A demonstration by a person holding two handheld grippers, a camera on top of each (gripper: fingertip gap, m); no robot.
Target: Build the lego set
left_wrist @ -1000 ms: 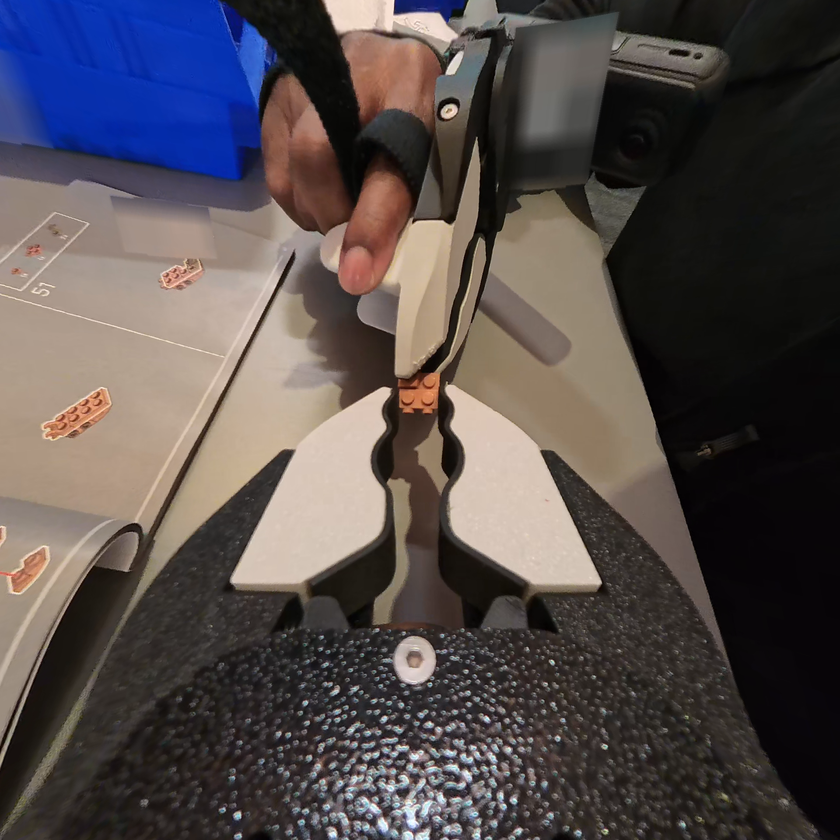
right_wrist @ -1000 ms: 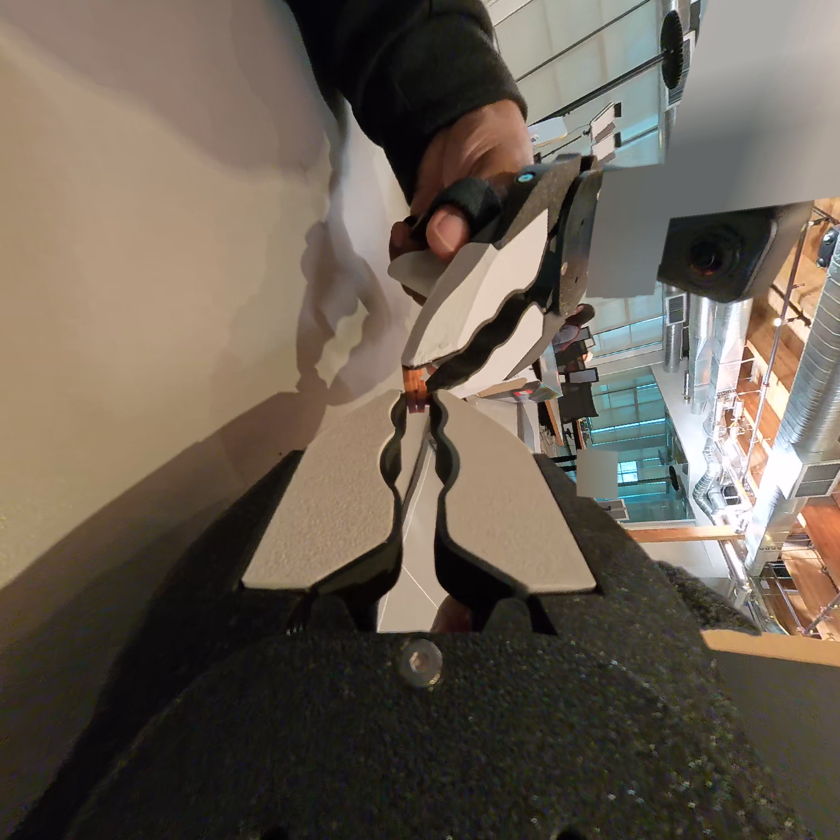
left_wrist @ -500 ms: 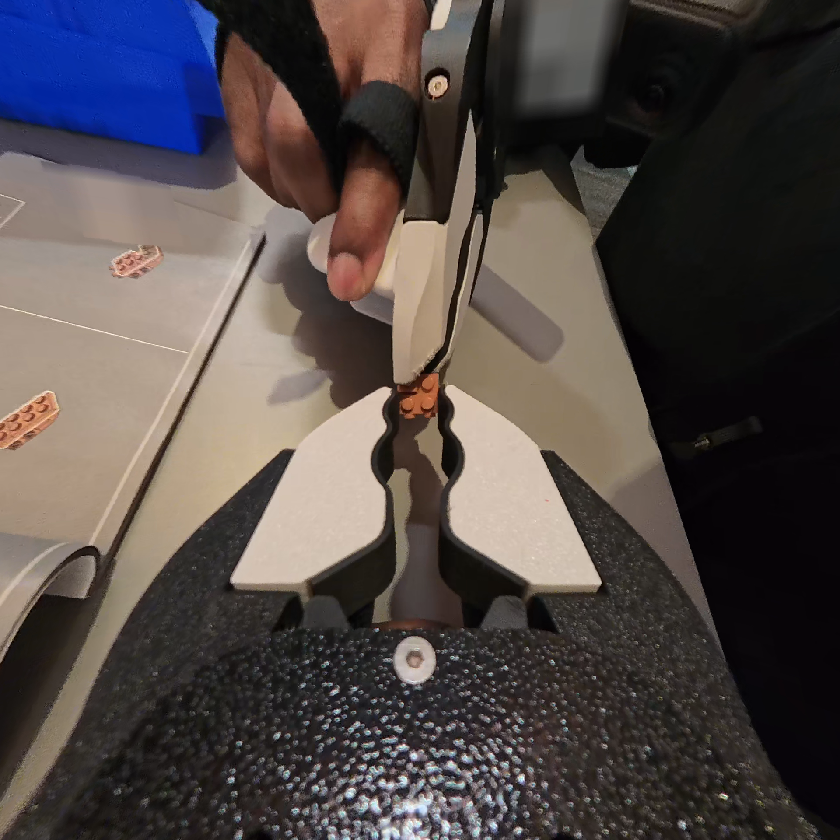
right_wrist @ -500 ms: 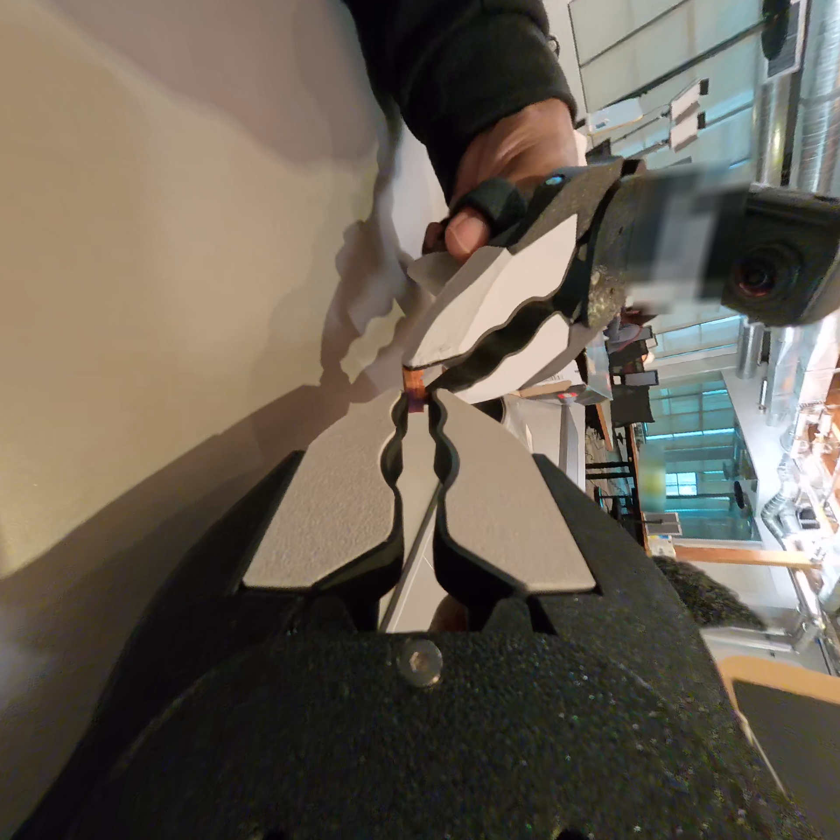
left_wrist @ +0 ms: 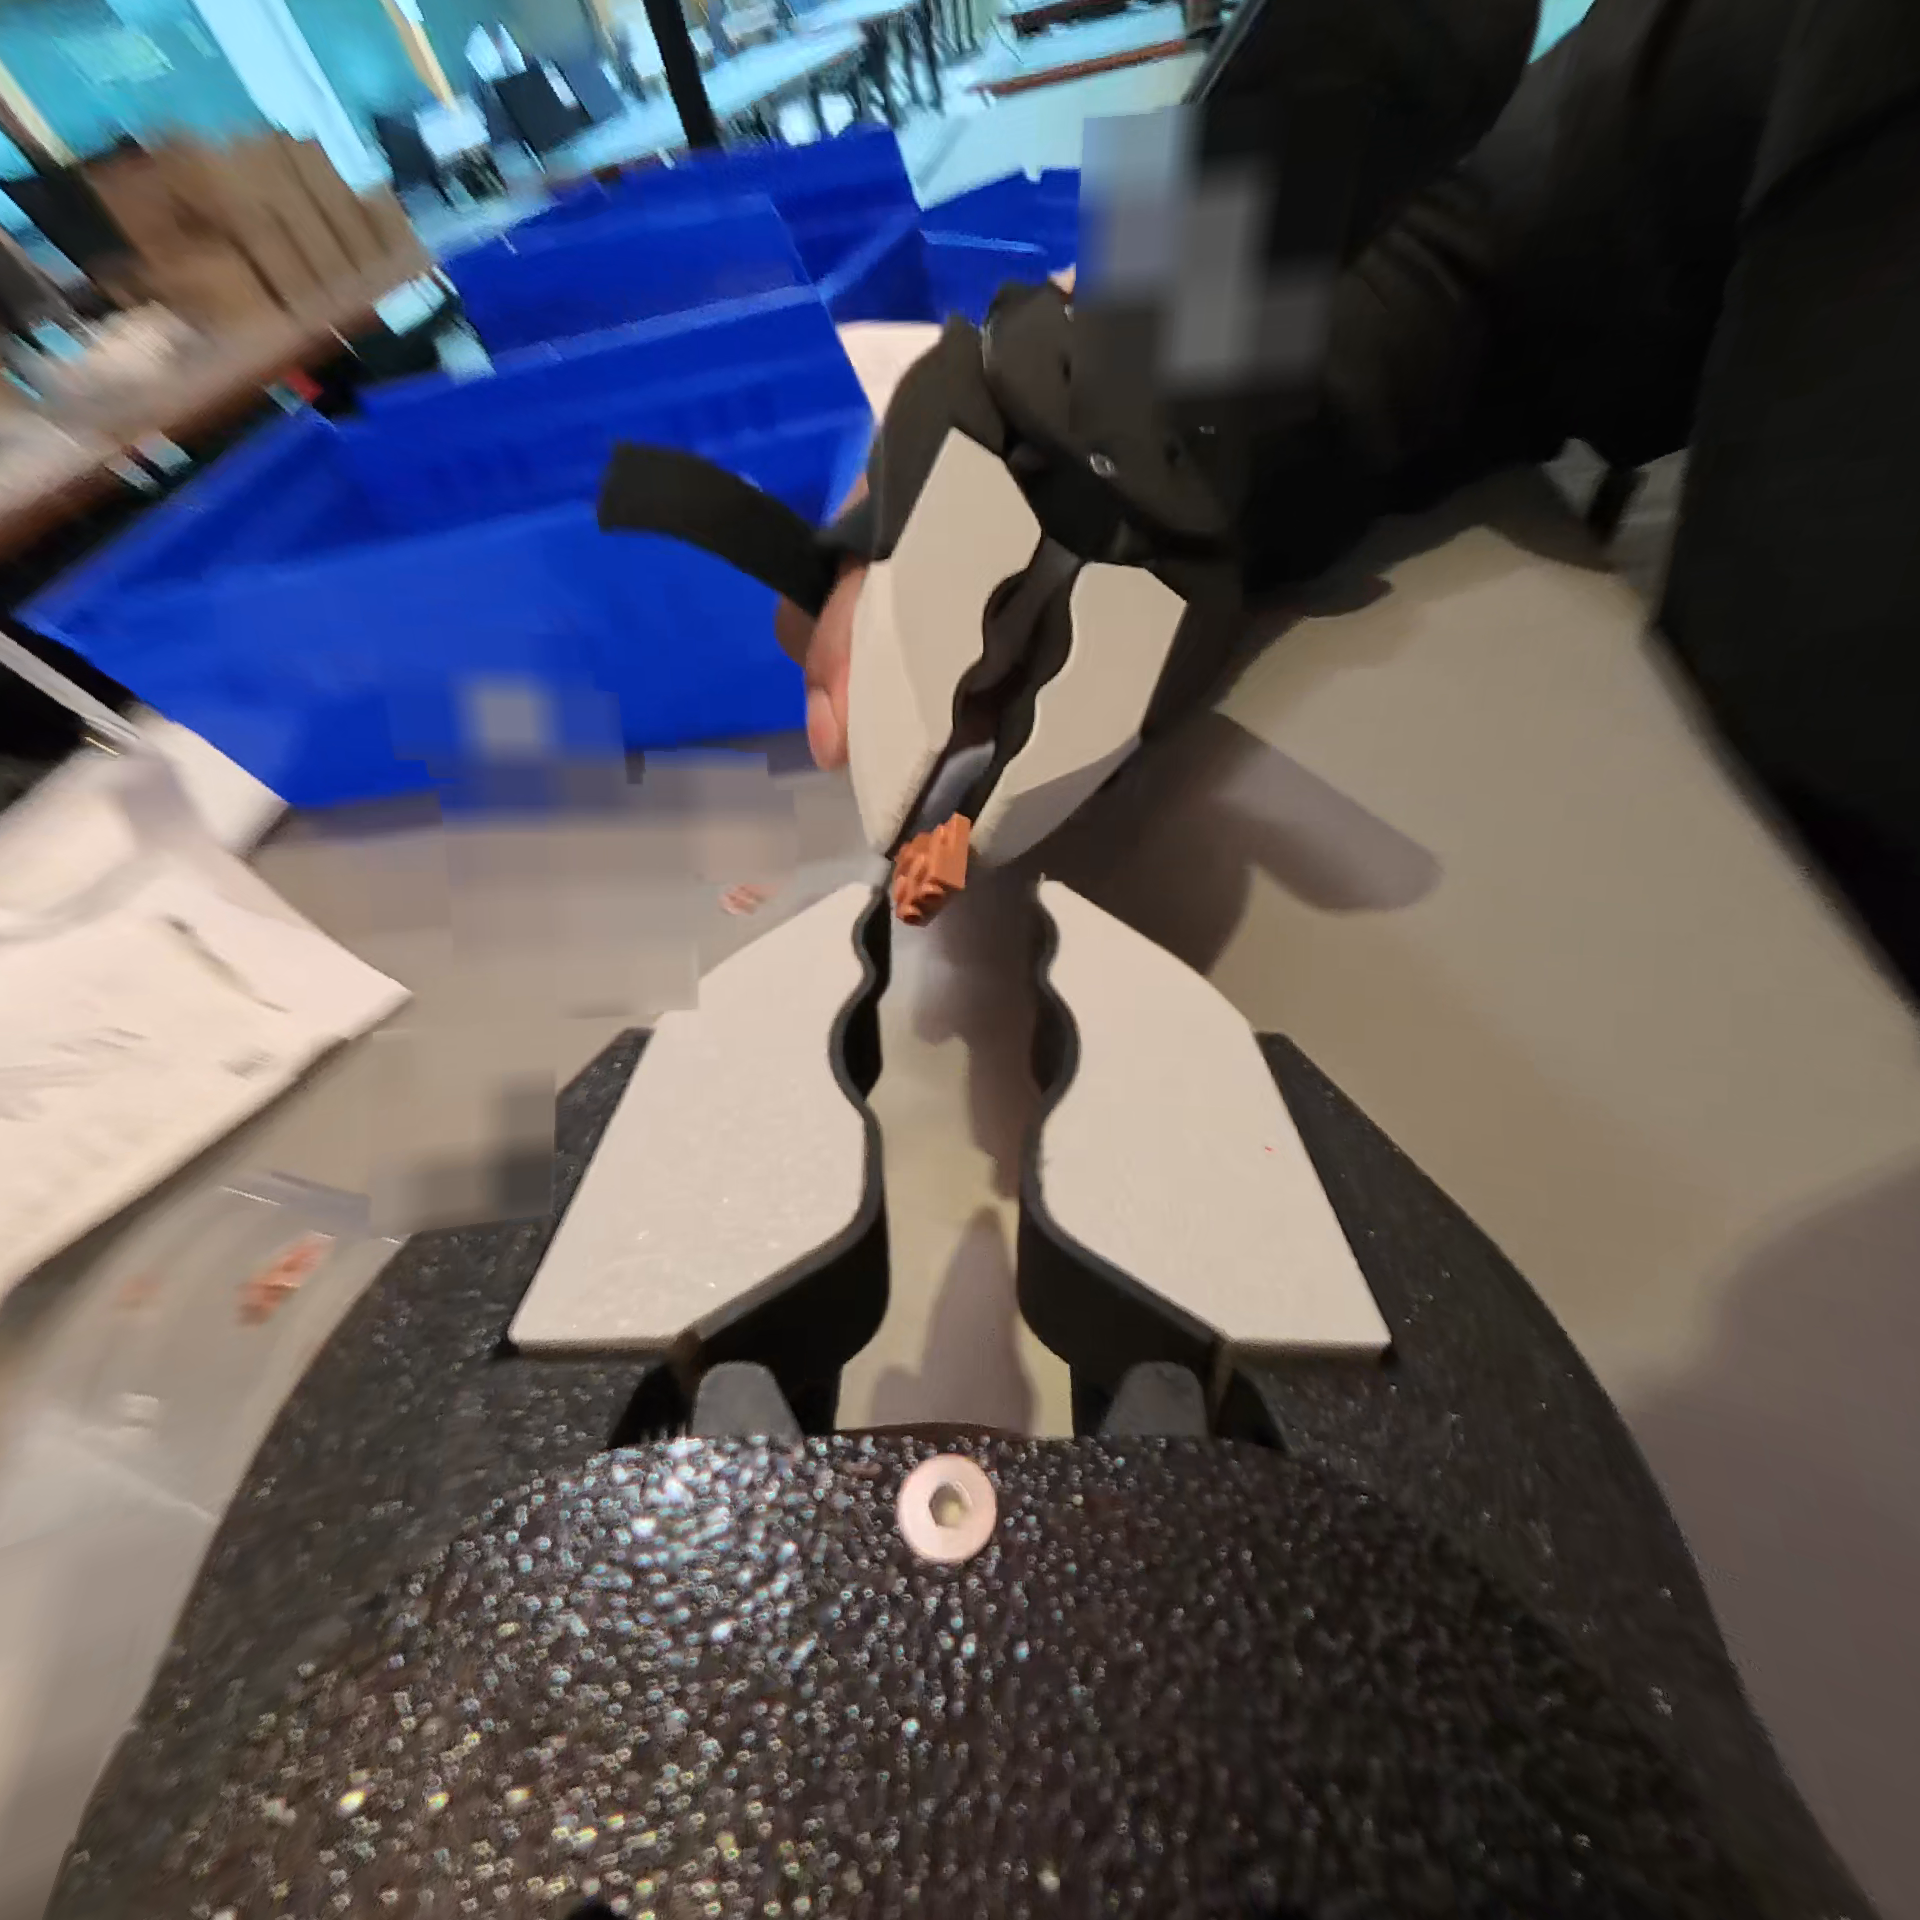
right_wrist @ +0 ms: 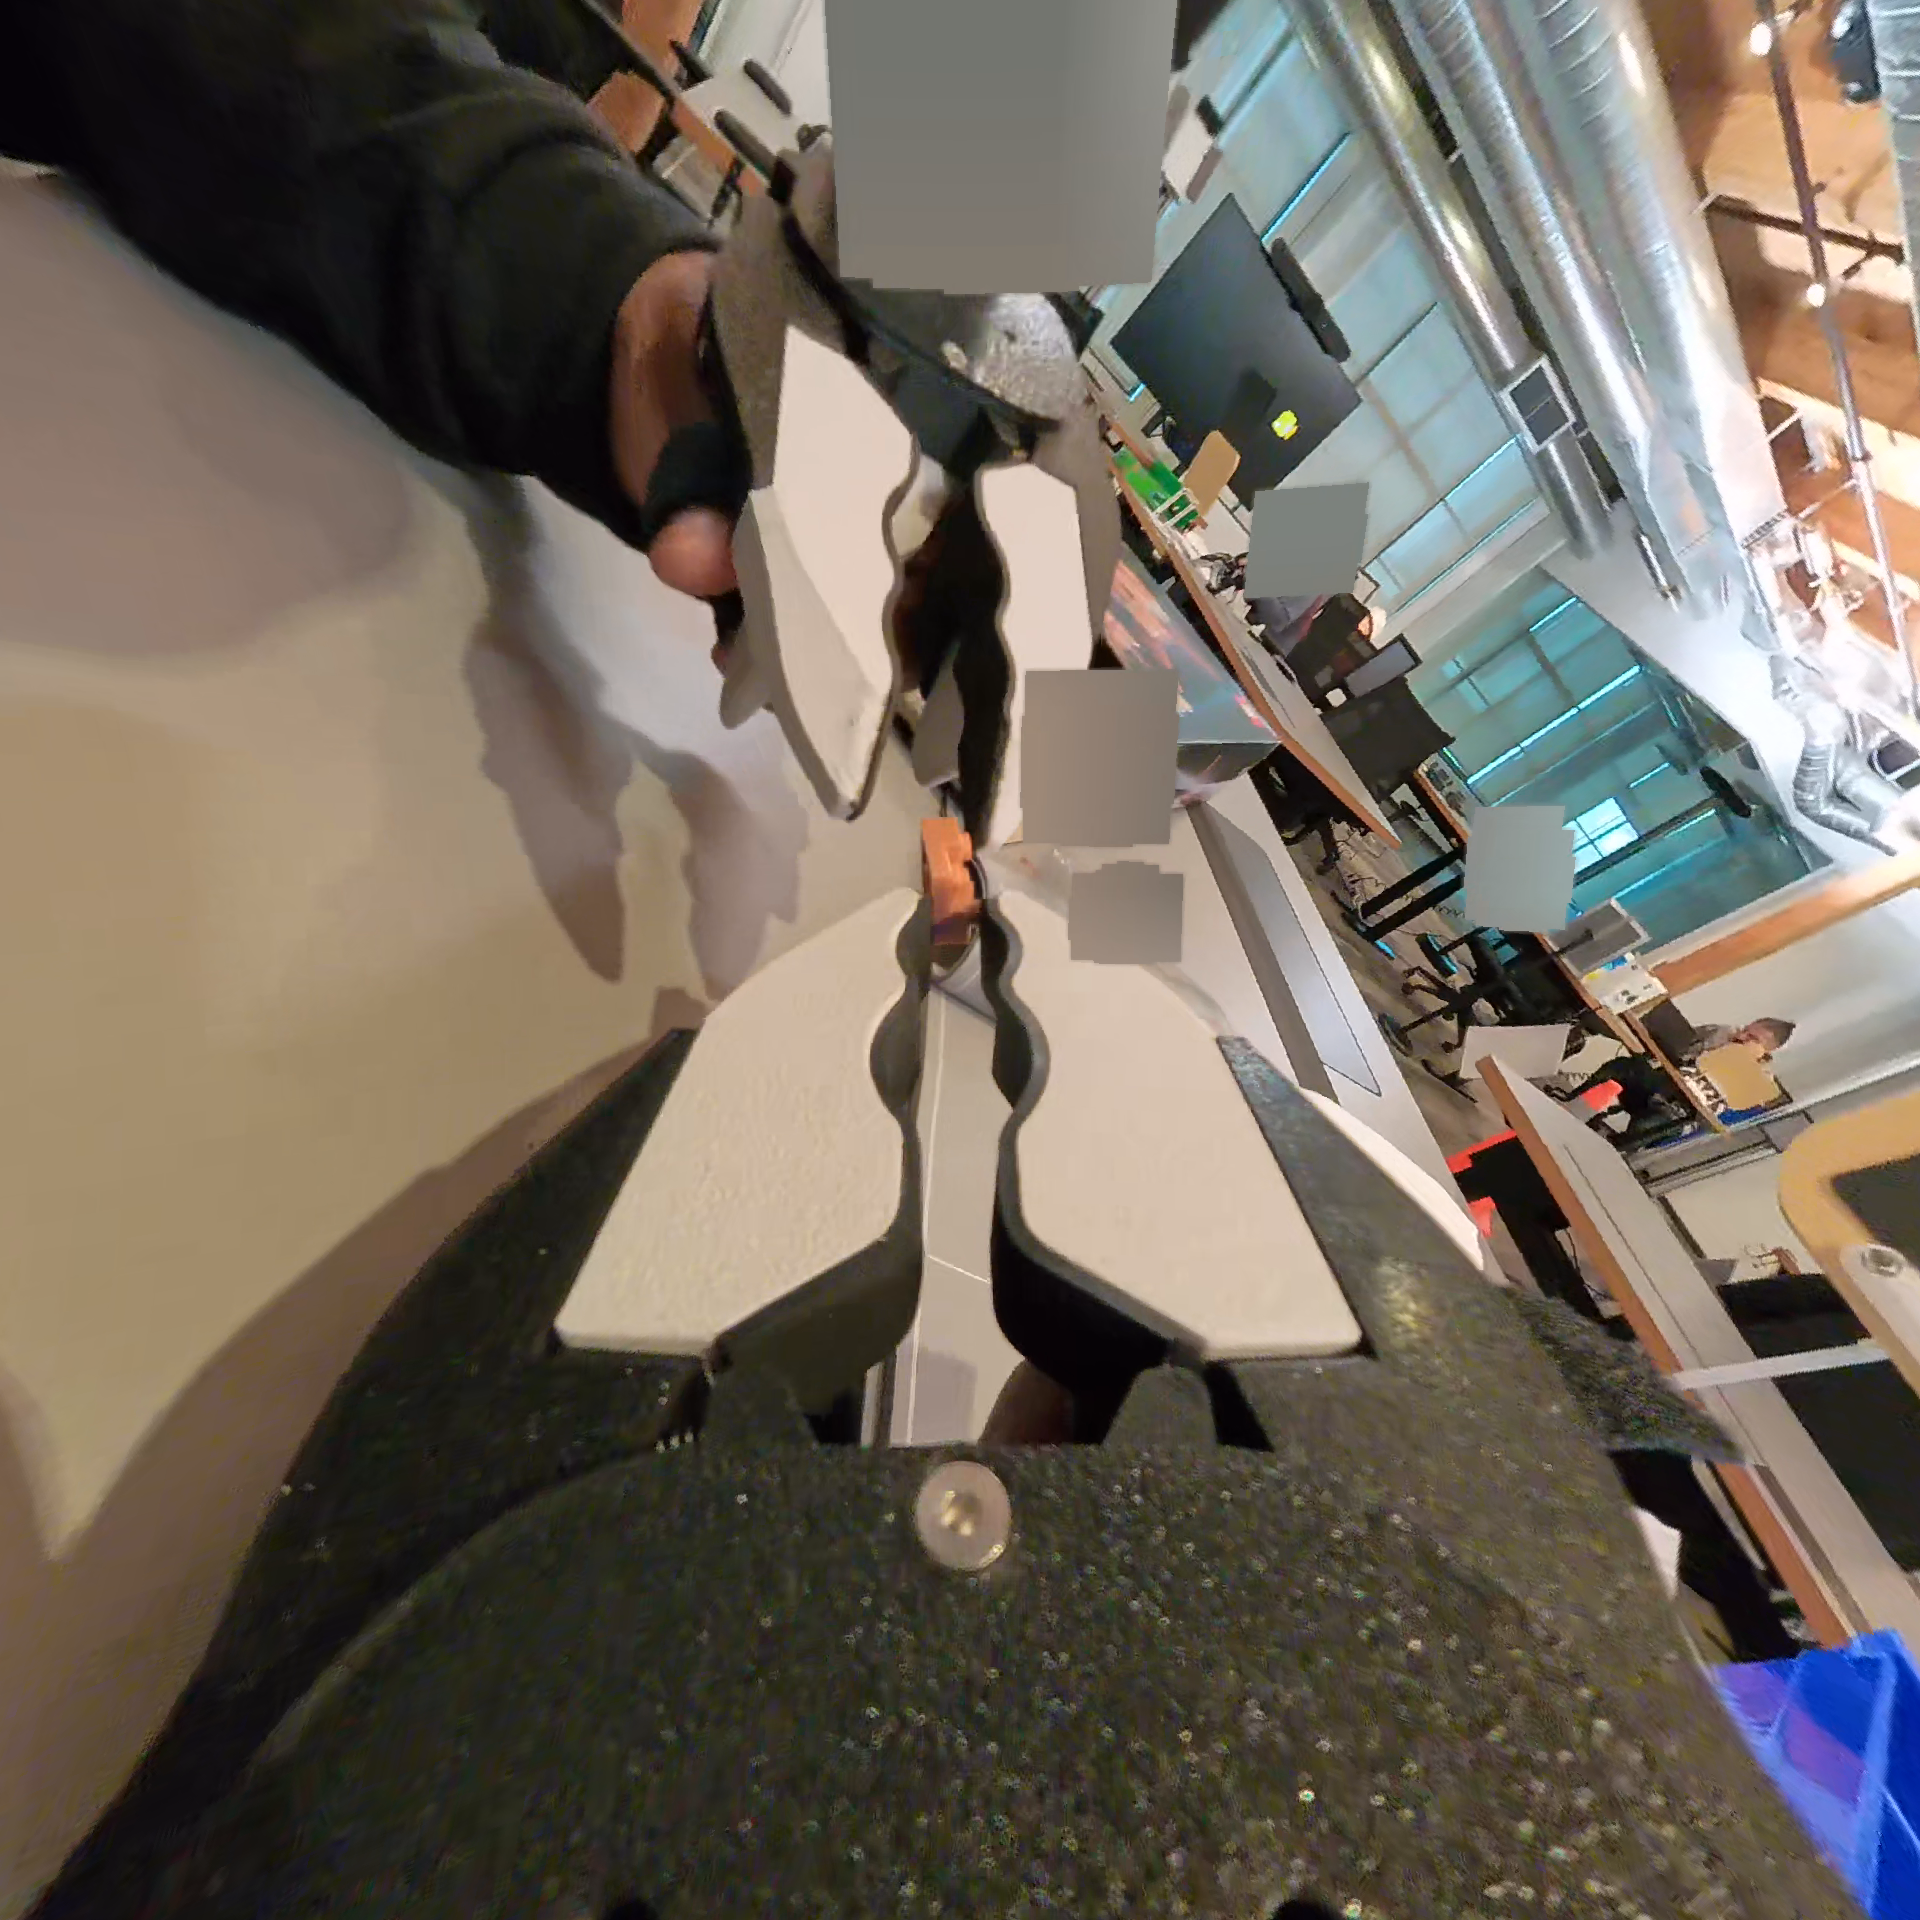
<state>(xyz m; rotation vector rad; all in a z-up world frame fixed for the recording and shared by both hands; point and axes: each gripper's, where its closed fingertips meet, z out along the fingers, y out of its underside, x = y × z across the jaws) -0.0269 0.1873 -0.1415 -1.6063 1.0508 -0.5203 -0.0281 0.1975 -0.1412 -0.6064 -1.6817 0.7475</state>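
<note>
At the far left of the left wrist view white paper sheets (left_wrist: 156, 987) are lying on the grey table (left_wrist: 1507, 1039), and a little nearer to the camera a clear bag (left_wrist: 281, 1268) with some small orange pieces is lying beside them, too blurred to tell more. Behind them blue bins (left_wrist: 468, 582) are standing in a row at the far edge of the table. Going to the middle, the left gripper (left_wrist: 956, 899) is pointing forward with its two fingers standing apart and gripping nothing. A small orange brick (left_wrist: 927, 883) is hanging just at its left fingertip (left_wrist: 831, 935), while the right fingertip is clearly apart from the brick. I cannot tell if the left fingertip is really touching it. The brick is sitting in the tips of the right gripper (left_wrist: 935, 821), which is coming down from above, with a hand (left_wrist: 826, 686) and a black strap (left_wrist: 717, 520) behind it. In the right wrist view the right gripper (right_wrist: 951, 914) is closed on the same brick (right_wrist: 945, 862), both pads are pressing on its sides, and the brick is sticking out past the tips. Above it the left gripper (right_wrist: 914, 790) is facing the camera with its fingers open. At the right a dark sleeve (left_wrist: 1558, 260) is filling the corner of the left wrist view
</note>
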